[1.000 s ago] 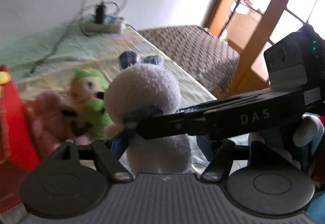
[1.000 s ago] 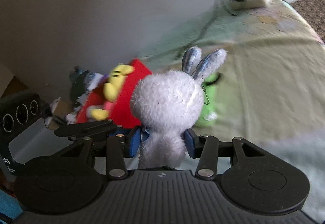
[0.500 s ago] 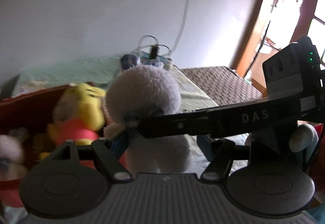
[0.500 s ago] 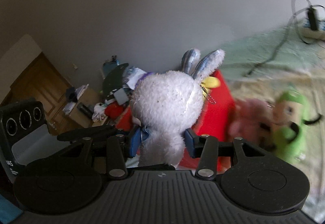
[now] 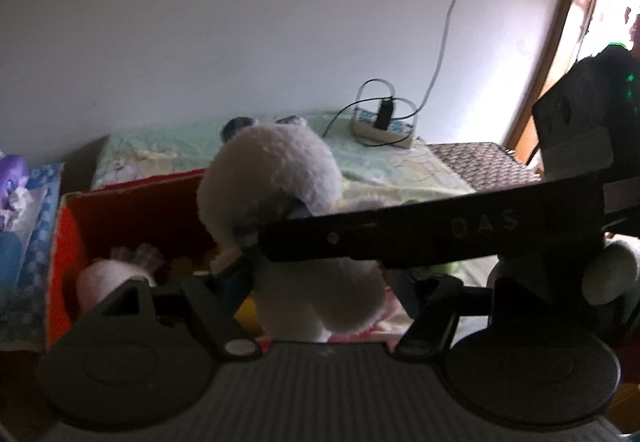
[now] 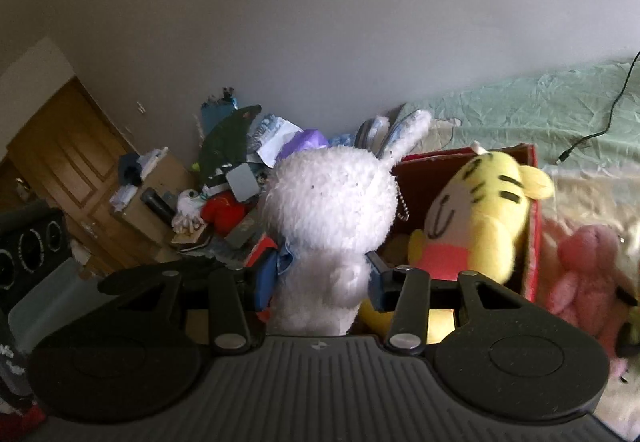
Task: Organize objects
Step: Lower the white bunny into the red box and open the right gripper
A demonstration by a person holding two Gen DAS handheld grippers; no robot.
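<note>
A white plush rabbit (image 5: 276,177) with striped ears is gripped from both sides. My left gripper (image 5: 320,282) is shut on its body, and one finger (image 5: 400,238) of the right gripper crosses in front of it. In the right wrist view the rabbit (image 6: 332,201) sits between blue pads, with my right gripper (image 6: 326,278) shut on its body. An open red box (image 5: 64,242) lies just behind and below the rabbit. The box (image 6: 534,242) holds a yellow tiger plush (image 6: 480,209). A pink plush (image 6: 584,274) lies on the bed outside it.
The box stands on a bed with a pale green sheet (image 6: 520,113). A power strip with cables (image 5: 380,125) lies at its far end by the wall. A heap of clutter (image 6: 224,193) and a wooden door (image 6: 60,161) are beyond the box. A brown woven surface (image 5: 480,165) adjoins the bed.
Both grippers have carried the rabbit sideways from over the bed's toys to the red box. The box has come into view behind the rabbit. The grip has not changed.
</note>
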